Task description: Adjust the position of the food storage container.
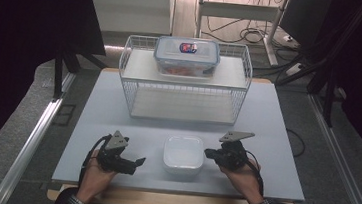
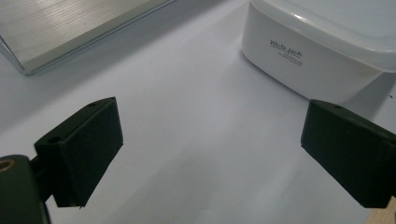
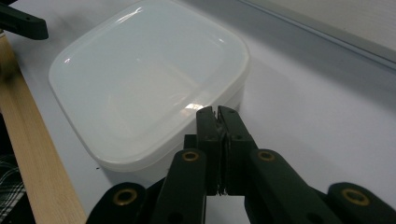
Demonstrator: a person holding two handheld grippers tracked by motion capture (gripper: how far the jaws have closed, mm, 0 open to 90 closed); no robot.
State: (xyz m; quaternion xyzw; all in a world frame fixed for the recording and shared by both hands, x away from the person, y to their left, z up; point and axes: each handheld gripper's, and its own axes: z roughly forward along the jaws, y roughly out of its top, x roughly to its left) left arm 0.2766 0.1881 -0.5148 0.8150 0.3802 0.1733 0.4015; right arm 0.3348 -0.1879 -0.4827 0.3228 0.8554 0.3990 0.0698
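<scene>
White plastic box (image 1: 183, 155) with a cloudy lid sits right between my two grippers, near the front edge of the table (image 1: 118, 111). My right gripper (image 1: 210, 153) has its jaws pressed flat together with nothing between them, and in the right gripper view the tips (image 3: 217, 112) sit just at the box's near rim. Whether they actually touch the lid I can't tell, the angle squashes it all together. The lid is milky enough that I can't make out what's inside, if anything.

My left gripper (image 1: 139, 162) is spread wide, empty, with bare table between the jaws. In the left gripper view the box (image 2: 322, 51) is up ahead and off toward the right-hand jaw, cut off by the top and right edges of the frame. There's small print on its side wall that reads something like "White pack", with a tinier line under it that's too small to read.

Beyond both grippers there's a white wire rack (image 1: 186, 80) with a clear clip-lid container (image 1: 187, 56) on its top shelf. It has something reddish in it and a sticker on the lid, both too blurry to name. From the left gripper view I just catch a corner of a brushed metal-looking panel (image 2: 70, 28) past the left jaw, mostly cropped off.
</scene>
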